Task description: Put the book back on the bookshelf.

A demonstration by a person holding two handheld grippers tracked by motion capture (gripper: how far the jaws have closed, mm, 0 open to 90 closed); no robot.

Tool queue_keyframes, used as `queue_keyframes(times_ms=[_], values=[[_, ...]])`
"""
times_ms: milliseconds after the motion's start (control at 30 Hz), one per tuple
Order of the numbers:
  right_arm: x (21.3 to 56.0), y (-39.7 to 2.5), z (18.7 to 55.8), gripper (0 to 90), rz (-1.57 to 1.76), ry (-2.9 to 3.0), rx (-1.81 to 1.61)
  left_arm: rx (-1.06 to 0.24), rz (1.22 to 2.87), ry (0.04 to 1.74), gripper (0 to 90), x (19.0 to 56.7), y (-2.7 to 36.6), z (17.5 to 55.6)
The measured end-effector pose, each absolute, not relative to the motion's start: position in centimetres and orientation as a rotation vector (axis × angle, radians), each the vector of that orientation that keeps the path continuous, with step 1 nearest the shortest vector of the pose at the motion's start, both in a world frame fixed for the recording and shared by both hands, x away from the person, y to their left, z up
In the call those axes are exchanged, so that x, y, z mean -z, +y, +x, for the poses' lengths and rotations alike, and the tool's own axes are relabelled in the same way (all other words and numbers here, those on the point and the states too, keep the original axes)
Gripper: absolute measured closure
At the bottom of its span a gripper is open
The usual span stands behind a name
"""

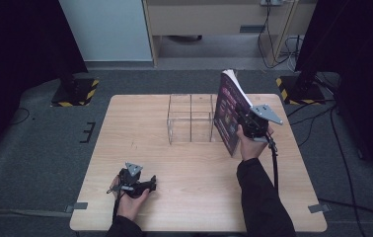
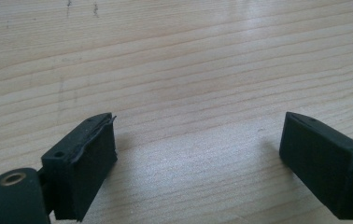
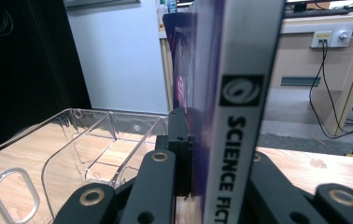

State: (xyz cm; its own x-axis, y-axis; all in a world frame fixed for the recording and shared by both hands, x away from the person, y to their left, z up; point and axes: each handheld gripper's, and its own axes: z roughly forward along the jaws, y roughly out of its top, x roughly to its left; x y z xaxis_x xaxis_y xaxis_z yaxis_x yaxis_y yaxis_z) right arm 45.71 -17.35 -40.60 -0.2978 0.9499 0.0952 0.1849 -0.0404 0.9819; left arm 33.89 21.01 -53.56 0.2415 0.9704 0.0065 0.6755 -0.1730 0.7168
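My right gripper [image 1: 243,124] is shut on a purple book [image 1: 230,112], held upright above the table just right of a clear plastic organizer [image 1: 190,118]. In the right gripper view the book's grey spine [image 3: 240,107] reads "SCIENCE FICT" and stands between the jaws, with the clear organizer [image 3: 86,149] to its left. My left gripper [image 1: 147,186] rests low on the wooden table [image 1: 184,197] near the front left edge. In the left gripper view its two black pads [image 2: 88,163] stand wide apart over bare wood, so it is open with nothing between them.
The clear organizer has several compartments and sits at the table's back centre. Black stands with yellow-striped bases [image 1: 76,91] flank the table on the floor. Cables [image 1: 332,128] trail at the right. A desk [image 1: 214,19] stands behind.
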Motion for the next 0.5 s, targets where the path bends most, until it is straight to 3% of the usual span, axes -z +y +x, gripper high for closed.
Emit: queue_keyframes(times_ms=[500], values=[[39.6, -17.7, 46.4, 76.6, 1.267, 1.609, -1.381, -0.641, 1.924, 1.500, 9.9, 53.6, 21.0, 33.9]])
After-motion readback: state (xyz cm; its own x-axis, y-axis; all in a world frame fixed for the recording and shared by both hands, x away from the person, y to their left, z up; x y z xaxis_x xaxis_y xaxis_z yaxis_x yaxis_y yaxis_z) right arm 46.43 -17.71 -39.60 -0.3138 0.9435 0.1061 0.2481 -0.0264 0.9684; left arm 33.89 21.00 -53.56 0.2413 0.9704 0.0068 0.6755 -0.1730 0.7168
